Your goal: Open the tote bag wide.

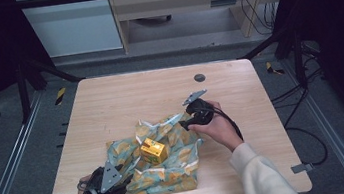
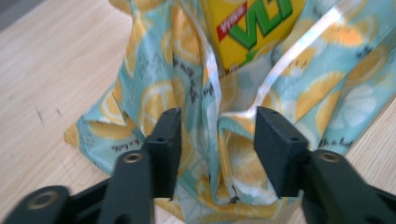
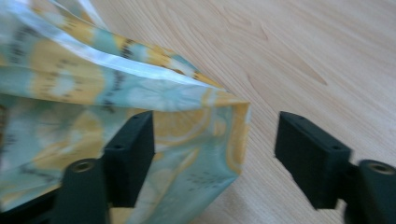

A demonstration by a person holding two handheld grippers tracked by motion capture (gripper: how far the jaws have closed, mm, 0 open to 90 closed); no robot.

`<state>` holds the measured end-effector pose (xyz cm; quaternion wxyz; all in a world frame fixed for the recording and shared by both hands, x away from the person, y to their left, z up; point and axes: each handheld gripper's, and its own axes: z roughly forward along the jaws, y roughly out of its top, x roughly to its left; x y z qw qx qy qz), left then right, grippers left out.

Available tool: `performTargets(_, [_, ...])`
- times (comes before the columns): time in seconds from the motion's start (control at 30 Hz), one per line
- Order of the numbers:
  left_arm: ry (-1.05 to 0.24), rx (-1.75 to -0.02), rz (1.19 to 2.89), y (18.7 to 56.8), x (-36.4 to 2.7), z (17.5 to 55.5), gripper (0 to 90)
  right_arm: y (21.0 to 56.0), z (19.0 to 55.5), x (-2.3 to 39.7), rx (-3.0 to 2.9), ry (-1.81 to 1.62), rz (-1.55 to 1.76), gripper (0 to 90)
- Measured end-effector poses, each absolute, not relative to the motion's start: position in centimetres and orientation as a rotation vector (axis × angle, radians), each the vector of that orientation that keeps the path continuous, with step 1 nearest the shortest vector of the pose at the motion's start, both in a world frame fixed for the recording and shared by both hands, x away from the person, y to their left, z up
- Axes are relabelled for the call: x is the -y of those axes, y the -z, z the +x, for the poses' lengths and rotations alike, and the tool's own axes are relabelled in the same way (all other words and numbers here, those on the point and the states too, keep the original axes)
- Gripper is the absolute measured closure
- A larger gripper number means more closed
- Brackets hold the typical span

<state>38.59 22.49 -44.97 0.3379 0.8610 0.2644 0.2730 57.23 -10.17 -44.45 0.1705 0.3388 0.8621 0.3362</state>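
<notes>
A yellow drink carton (image 1: 153, 151) stands on a crumpled teal cloth with a lemon print (image 1: 172, 170) on the wooden table (image 1: 125, 98). My left gripper (image 1: 122, 182) is at the cloth's near left corner. In the left gripper view its jaws (image 2: 217, 135) stand apart around an upright fold of cloth (image 2: 210, 93), with the carton (image 2: 247, 28) just beyond. My right gripper (image 1: 184, 124) is at the cloth's far right edge. In the right gripper view it is open (image 3: 215, 123), and a cloth corner (image 3: 205, 121) lies between the jaws, against the left one.
A dark round grommet (image 1: 200, 77) sits in the table near its far edge. Bare wood (image 3: 303, 56) stretches beyond the cloth on the far and left sides. Metal frame rails and cables run along the floor around the table.
</notes>
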Motion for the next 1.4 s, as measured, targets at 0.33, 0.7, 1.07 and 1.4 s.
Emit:
performTargets(0.33, [-0.805, -0.860, 2.133, 44.7, -21.7, 41.6, 44.9, 42.8, 52.3, 10.2, -2.461, -1.057, 0.845, 20.5])
performTargets(0.7, [-0.812, -1.077, 2.250, 47.9, -23.0, 46.6, 52.8, 46.8, 48.1, 10.1, -2.569, -0.948, 0.776, 21.3])
performTargets(1.07, [-0.750, -0.989, 1.979, 44.9, -24.0, 44.8, 35.4, 45.4, 46.7, 12.0, -2.455, -1.076, 0.808, 15.9])
performTargets(1.4, [-0.803, -1.080, 1.835, 43.0, -27.3, 44.5, 19.7, 42.3, 47.3, 16.6, -2.217, -1.174, 0.952, 11.7])
